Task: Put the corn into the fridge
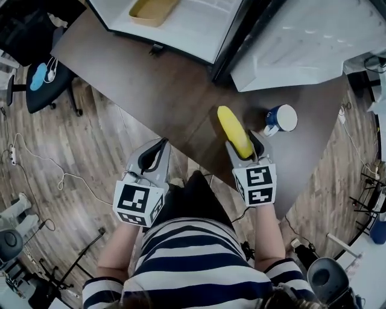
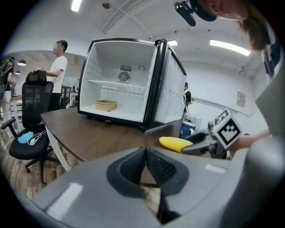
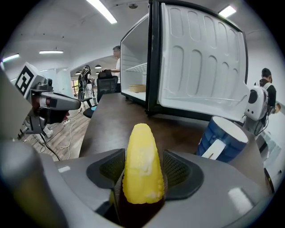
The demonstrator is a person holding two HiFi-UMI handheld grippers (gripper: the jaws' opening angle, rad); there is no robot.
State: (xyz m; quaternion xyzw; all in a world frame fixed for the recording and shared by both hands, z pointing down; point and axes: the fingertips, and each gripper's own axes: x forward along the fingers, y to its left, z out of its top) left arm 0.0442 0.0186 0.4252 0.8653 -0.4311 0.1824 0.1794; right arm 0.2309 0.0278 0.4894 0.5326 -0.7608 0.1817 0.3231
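A yellow corn cob [image 1: 235, 130] lies on the dark wooden table [image 1: 151, 78] in front of the open mini fridge [image 1: 181, 30]. My right gripper [image 1: 244, 146] stands open around the cob's near end. In the right gripper view the corn [image 3: 141, 164] sits between the two pads with a narrow dark gap beside it. My left gripper [image 1: 154, 154] is shut and empty, off the table's near edge to the left. In the left gripper view its pads [image 2: 133, 167] meet at the tips, with the corn [image 2: 176, 143] and the right gripper at the right.
A blue cup [image 1: 280, 119] stands right of the corn. The fridge door [image 1: 301, 36] hangs open to the right. A tan tray [image 1: 152, 11] sits on the fridge floor. An office chair [image 1: 42, 84] stands left of the table, and people [image 2: 58, 67] stand behind.
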